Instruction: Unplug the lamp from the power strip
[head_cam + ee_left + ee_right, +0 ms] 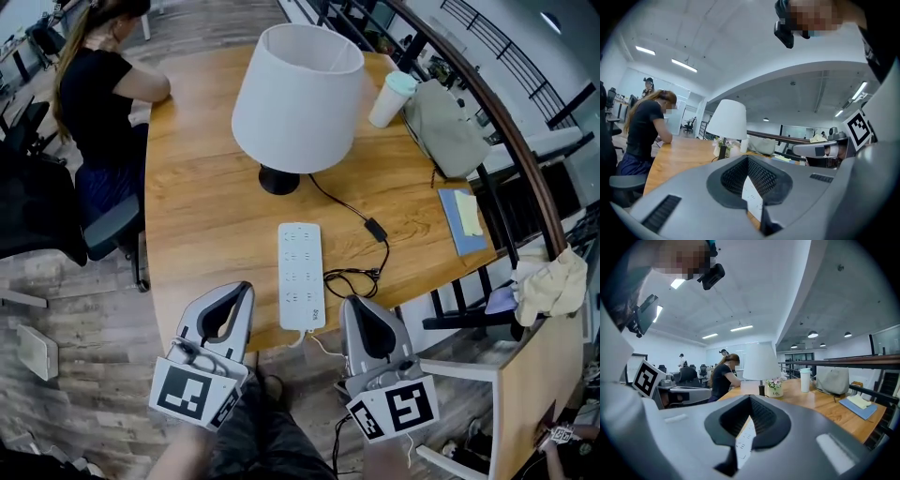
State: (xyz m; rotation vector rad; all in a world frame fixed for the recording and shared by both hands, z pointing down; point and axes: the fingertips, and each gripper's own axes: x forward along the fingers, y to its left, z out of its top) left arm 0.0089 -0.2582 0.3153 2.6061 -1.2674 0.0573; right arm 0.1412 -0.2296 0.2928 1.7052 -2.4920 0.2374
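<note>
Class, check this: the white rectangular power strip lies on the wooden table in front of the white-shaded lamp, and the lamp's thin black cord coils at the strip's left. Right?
No. The head view shows the thin black cord coiling at the right of the white rectangular power strip, not its left. The strip does lie on the wooden table in front of the white-shaded lamp.

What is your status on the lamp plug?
Left gripper, right gripper: fingers shut, empty. White plastic power strip shows no plug; black lamp cord lies looped beside it. Nothing in the way.
</note>
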